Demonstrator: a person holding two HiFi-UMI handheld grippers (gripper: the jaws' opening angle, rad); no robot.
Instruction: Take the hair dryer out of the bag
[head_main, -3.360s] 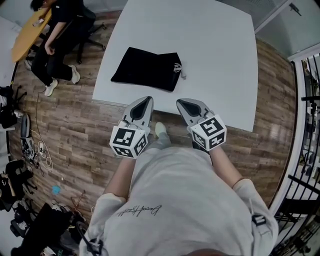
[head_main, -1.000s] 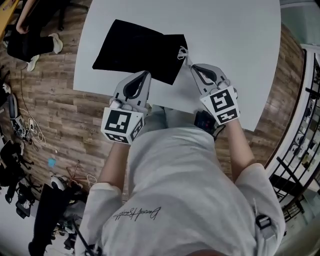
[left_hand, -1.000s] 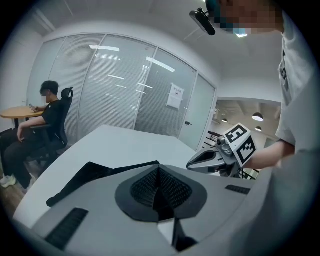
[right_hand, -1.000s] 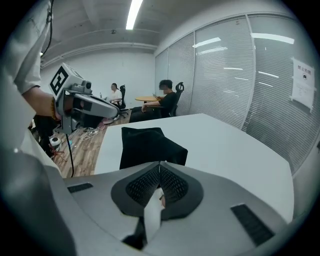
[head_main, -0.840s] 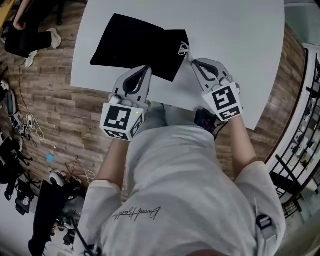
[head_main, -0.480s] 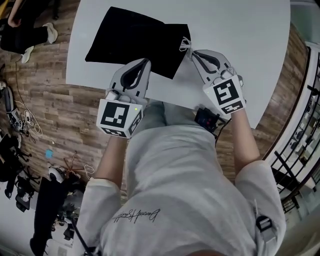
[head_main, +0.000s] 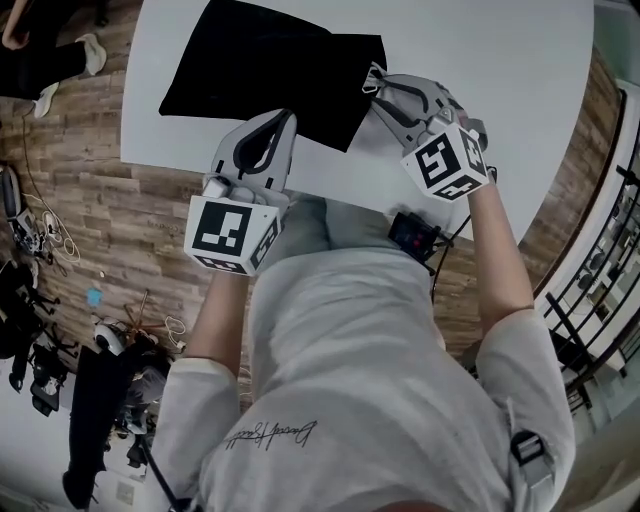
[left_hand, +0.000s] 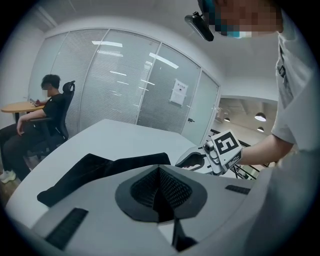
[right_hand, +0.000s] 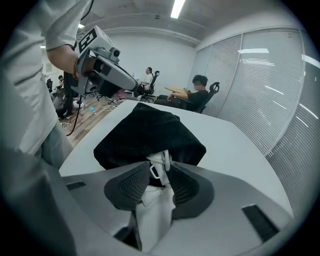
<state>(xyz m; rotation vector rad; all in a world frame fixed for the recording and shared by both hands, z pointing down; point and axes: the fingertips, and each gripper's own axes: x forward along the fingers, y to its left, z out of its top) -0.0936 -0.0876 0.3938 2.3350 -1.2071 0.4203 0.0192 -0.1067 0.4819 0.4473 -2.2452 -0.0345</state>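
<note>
A black drawstring bag (head_main: 265, 65) lies closed on the white table (head_main: 480, 60), its mouth to the right with a white cord (head_main: 371, 78). No hair dryer shows. My right gripper (head_main: 374, 88) is at the bag's mouth. Its jaws have just been opening, and in the right gripper view the white cord and its toggle (right_hand: 159, 169) lie between the parted pads, with the bag (right_hand: 150, 132) just beyond. My left gripper (head_main: 289, 116) hangs over the bag's near edge, shut on nothing. In the left gripper view (left_hand: 159, 170) the bag (left_hand: 95, 172) lies ahead and the right gripper (left_hand: 197, 161) beyond it.
The table's near edge runs just below both grippers. A wooden floor with cables and gear (head_main: 50, 260) lies to the left. A person sits on an office chair (left_hand: 45, 107) by a round table at the far end. Glass partition walls (left_hand: 130, 85) close off the room.
My right gripper has moved up to the bag's mouth, rolled, and parted its jaws around the white cord. The left gripper has stayed shut and barely shifted.
</note>
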